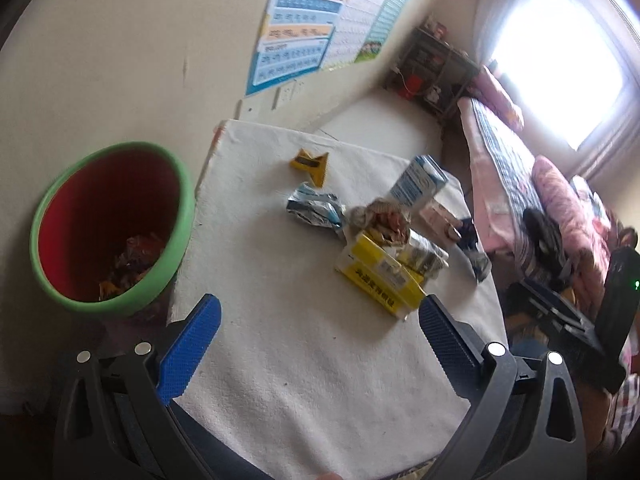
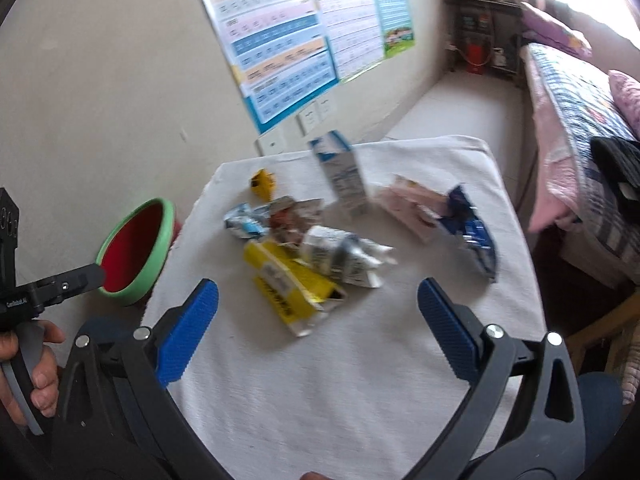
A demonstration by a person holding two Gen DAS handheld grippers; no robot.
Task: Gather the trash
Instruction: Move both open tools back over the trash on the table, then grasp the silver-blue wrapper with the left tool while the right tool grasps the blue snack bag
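Observation:
Trash lies on a white-clothed table (image 1: 304, 360): a yellow box (image 1: 380, 280), a crumpled silver-blue wrapper (image 1: 314, 208), an upright blue-white carton (image 1: 418, 182), a small yellow wrapper (image 1: 310, 162), a crumpled brown wrapper (image 1: 382, 218). A red bin with a green rim (image 1: 112, 224) stands left of the table with wrappers inside. My left gripper (image 1: 320, 320) is open and empty above the near table. My right gripper (image 2: 318, 304) is open and empty just short of the yellow box (image 2: 288, 284); the carton (image 2: 344, 180), a pink box (image 2: 412, 208) and a blue wrapper (image 2: 472, 232) lie beyond, the bin (image 2: 136, 252) to the left.
A wall with posters (image 2: 288, 32) runs behind the table. A bed with pink bedding (image 1: 540, 200) is on the right, a dark shelf (image 1: 432, 68) in the far corner. The left hand-held gripper (image 2: 40, 296) shows at the right view's left edge.

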